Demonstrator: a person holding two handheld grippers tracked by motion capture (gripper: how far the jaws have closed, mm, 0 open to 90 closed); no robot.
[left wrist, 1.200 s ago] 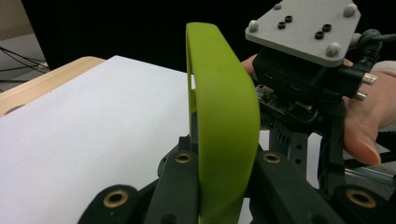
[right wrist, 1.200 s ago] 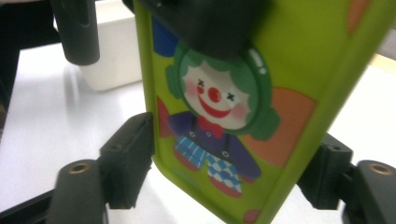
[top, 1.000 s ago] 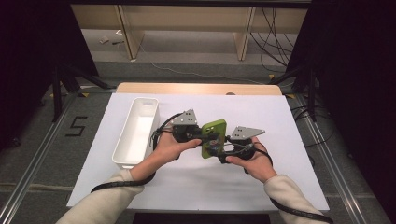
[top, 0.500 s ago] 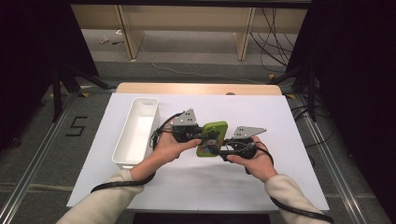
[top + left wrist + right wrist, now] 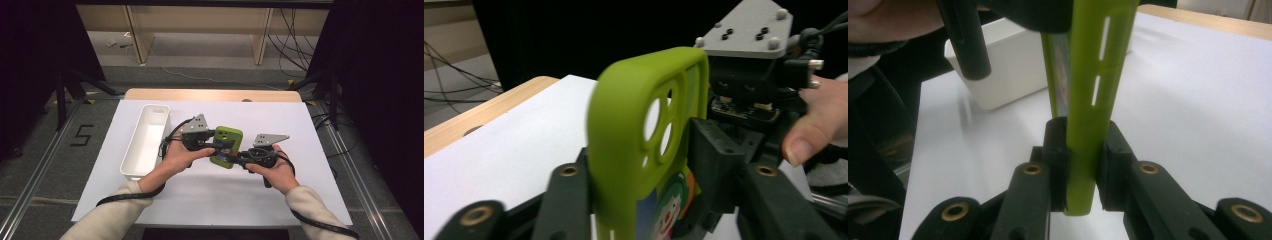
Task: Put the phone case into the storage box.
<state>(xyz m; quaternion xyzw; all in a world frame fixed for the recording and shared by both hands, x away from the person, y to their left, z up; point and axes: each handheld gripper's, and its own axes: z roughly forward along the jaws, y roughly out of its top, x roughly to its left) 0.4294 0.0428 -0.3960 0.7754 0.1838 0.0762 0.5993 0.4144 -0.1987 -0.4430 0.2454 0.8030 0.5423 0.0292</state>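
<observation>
Handover of a green phone case (image 5: 226,146) above the white-covered table (image 5: 310,150), seen at the moment of transfer. Your right claw (image 5: 1082,165) is clenched on the lower edge of the case: its jaws have just been closing, and both pads (image 5: 1110,150) press on the thin green wall between them. Your left claw (image 5: 639,175) has just been opening; the case stands upright between its jaws, and in the left gripper view a gap seems to show on the right-hand side, though blur there leaves it unsure whether the other pad is touching the case. The case thus hangs in the air between the two claws, held up mainly by the right one, with the white tray (image 5: 145,140) just beyond your left claw. Risks from here: the right claw grips only a narrow strip of rim, so the case could pivot or slide out once the left one lets go fully; pulling the left claw away sideways could snag a jaw on the camera cut-outs (image 5: 659,125) and twist the case free; a drop would land it on the table short of the tray.
</observation>
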